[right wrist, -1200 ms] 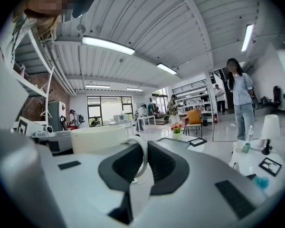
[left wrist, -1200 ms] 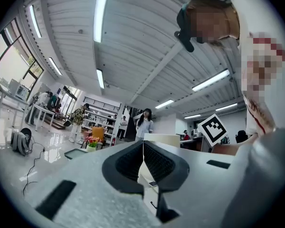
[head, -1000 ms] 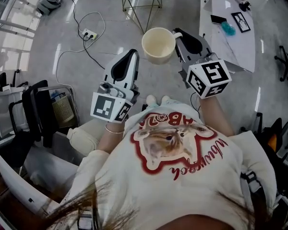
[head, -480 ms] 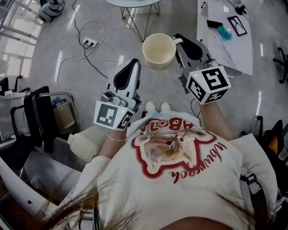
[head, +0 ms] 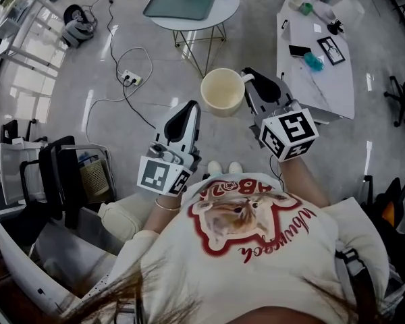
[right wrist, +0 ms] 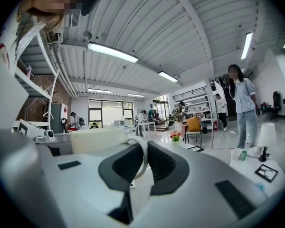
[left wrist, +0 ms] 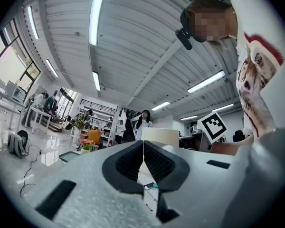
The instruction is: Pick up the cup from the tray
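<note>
The right tongs hold the cup by its handle, apparently empty.

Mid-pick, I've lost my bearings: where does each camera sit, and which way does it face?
Head view: on the person's head, facing steeply down at the floor; shows shirt, forearms, left claw, right claw, cup.
Left gripper view: on the left claw, facing along its shut jaws across the room and ceiling; shirt at right.
Right gripper view: on the right claw, facing along jaws clamped on the cup's handle; shirt at upper left.
Shared: all three show the cup.
</note>
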